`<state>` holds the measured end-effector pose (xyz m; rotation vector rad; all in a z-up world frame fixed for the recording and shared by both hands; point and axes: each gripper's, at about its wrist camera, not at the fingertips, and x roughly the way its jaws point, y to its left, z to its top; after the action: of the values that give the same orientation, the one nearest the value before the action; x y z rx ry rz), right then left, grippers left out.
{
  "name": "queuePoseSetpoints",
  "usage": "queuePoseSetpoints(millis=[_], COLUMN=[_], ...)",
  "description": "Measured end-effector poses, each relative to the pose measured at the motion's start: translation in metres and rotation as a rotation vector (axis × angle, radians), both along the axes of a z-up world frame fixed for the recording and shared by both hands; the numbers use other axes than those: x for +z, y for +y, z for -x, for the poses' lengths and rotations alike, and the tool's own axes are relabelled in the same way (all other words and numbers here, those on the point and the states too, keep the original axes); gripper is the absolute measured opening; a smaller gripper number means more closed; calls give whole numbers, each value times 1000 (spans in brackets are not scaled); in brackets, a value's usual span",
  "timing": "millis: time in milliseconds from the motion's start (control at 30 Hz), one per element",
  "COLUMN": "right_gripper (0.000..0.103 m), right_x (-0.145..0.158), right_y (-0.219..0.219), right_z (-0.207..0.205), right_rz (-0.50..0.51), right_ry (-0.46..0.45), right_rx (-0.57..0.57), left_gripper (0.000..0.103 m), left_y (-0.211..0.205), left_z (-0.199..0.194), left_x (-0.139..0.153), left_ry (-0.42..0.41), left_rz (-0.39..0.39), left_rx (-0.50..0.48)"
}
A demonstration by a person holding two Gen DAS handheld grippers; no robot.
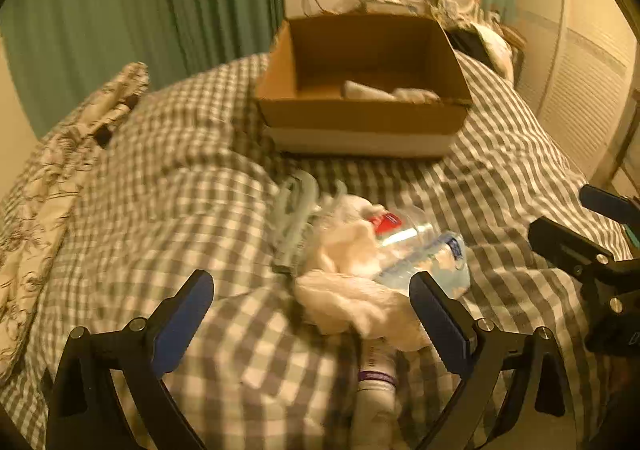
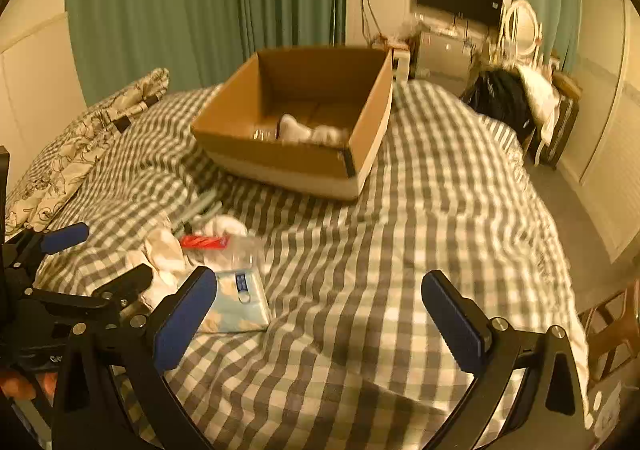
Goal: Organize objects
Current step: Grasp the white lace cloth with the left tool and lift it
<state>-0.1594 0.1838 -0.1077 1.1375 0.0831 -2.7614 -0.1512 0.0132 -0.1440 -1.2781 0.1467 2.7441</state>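
White tube (image 1: 376, 382) seen nearest, between spread jaws of left gripper (image 1: 312, 314), long axis toward 12 o'clock. Pile of cloths (image 1: 352, 274) just beyond. Cardboard box (image 1: 360, 118) farther at 12. Right gripper (image 2: 320, 314) spread, empty, pile at its 10 o'clock; left nearer.

left hand-held gripper (image 1: 312, 314) jaws wide apart, right hand-held gripper (image 2: 320, 314) likewise

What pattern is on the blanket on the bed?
Grey and white checks on the blanket, clearest in the right wrist view.
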Motion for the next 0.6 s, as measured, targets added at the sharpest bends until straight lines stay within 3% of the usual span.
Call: queuePoseSetpoints(millis=[100,167,200,267,367,500,600], right_gripper=[103,103,103,103,103,103,103], right_x=[-5,-7,-7,-7,-6,-2,0], right_y=[4,6,7,6,2,-10,-21], right_z=[4,5,5,3,1,-4,-6], right_rz=[25,40,43,43,23,-24,-50], right_ry=[-29,-33,-35,-32,-27,-16,-15], right_rx=[-3,-4,-4,4,10,30,52], left_gripper=[79,47,42,23,15,14,14], left_y=[9,8,6,4,2,-15,-29], left_z=[15,22,22,18,4,-14,-19], left_x=[-20,-29,-29,-25,-12,18,35], left_ry=[-97,-154,-162,-148,-99,-19,38], left_rz=[-33,-91,-139,-156,-127,-179,-145], left_rx=[-55,-71,-83,-87,-60,-42,-13])
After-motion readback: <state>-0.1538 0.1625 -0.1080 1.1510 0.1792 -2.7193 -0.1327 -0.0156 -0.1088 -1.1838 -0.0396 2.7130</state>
